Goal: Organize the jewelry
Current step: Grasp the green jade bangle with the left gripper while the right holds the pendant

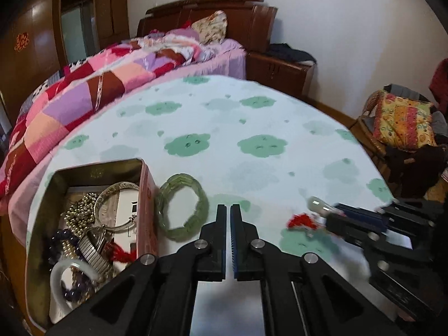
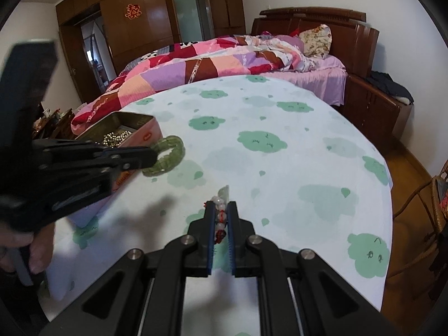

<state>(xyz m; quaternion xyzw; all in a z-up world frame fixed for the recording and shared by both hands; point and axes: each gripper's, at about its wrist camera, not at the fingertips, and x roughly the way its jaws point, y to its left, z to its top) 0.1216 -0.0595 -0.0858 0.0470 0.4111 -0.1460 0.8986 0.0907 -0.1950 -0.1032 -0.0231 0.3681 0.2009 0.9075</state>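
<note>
1. An open rectangular metal tin [image 1: 95,173] on the cloud-print tabletop [image 1: 252,117] already holds a tangle of chains, bangles and a watch.
2. A green jade-like beaded bracelet [image 1: 182,207] lies just beside it, seemingly not yet stored.
3. The left gripper [image 1: 228,210] fingers sit nearly pressed together, empty.
4. The right gripper [image 2: 221,210] fingers pinch a pale beaded bracelet with red thread [image 2: 221,207] above the tabletop.
</note>
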